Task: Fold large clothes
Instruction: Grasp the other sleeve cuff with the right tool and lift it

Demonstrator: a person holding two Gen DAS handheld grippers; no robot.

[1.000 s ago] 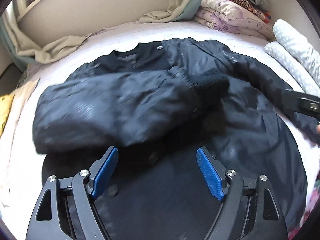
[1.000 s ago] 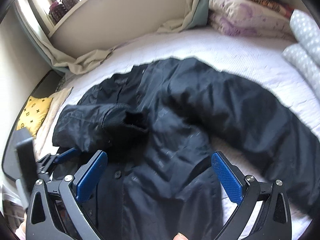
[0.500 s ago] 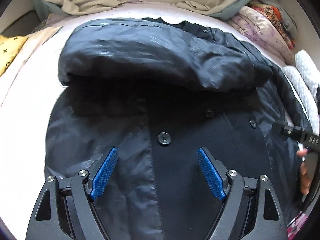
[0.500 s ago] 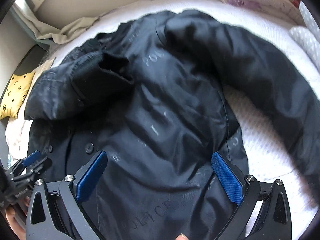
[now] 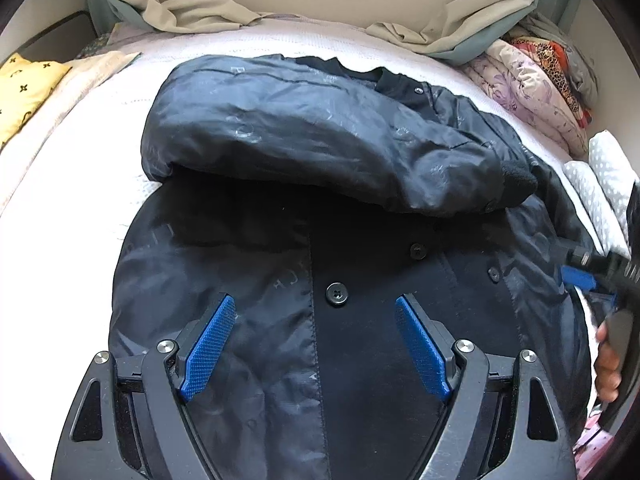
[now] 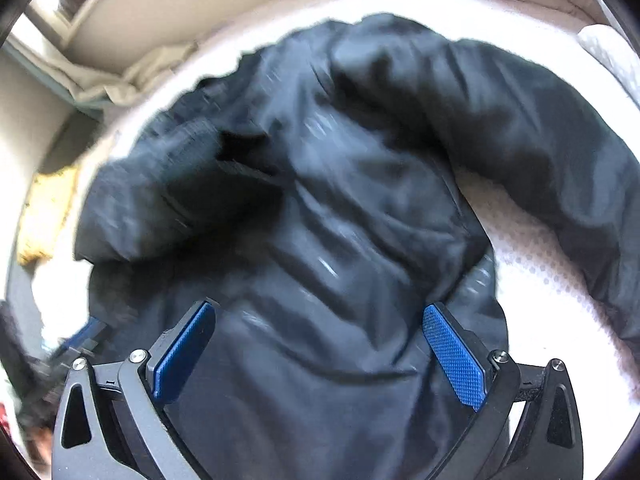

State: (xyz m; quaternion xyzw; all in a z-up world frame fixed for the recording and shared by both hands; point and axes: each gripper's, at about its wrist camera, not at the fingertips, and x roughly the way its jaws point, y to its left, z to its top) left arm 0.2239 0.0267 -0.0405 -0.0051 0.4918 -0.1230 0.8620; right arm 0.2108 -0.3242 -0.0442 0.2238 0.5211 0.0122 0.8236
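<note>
My left claw and right claw both hang spread wide and empty above the black jacket, which lies on the bed beneath and ahead of them.

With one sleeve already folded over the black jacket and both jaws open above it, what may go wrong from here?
1. The folded sleeve lies loose across the chest; pulling the jacket body may slide it off.
2. The other sleeve is spread over the bed, so folding the body first could trap it.
3. The fabric looks slick, so the left gripper or right gripper may pinch only one layer, perhaps catching a button.
</note>
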